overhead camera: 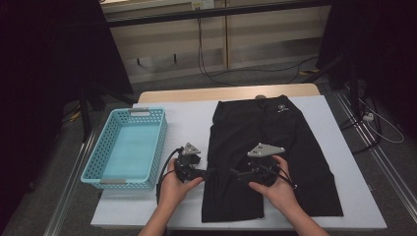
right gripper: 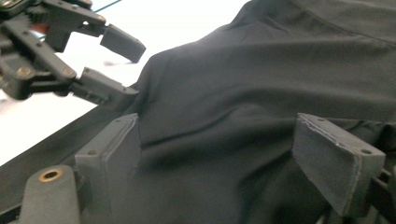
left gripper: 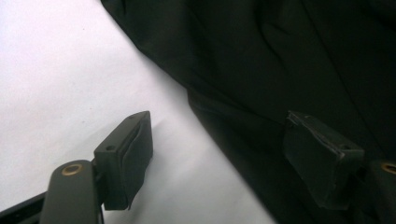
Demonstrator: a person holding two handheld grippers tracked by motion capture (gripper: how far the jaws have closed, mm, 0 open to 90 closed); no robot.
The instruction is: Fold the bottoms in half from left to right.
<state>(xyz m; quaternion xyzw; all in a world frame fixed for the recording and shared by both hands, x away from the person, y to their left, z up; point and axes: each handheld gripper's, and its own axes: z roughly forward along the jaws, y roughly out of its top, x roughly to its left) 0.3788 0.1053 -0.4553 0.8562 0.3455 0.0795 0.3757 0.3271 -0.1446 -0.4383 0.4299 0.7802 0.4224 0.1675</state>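
1. On the white counter [overhead camera: 187, 123] we see a pair of black shorts [overhead camera: 268, 147] spread flat, waistband at the far side and leg hems toward the near edge.
2. At the shorts' left edge, near the hem, we hold the left claw [overhead camera: 204, 172]; its jaws stand apart, one over bare counter and one over the fabric, with the cloth edge running between them and nothing pinched.
3. Just right of it, over the left leg of the shorts, we hold the right claw [overhead camera: 235, 173]; in the right gripper view its jaws gape above the rumpled fabric without pressing on it.
4. The two claws point toward each other, near but apart.
5. Left of the shorts, well apart from them, a light-blue basket [overhead camera: 93, 157] sits on the counter's left side.
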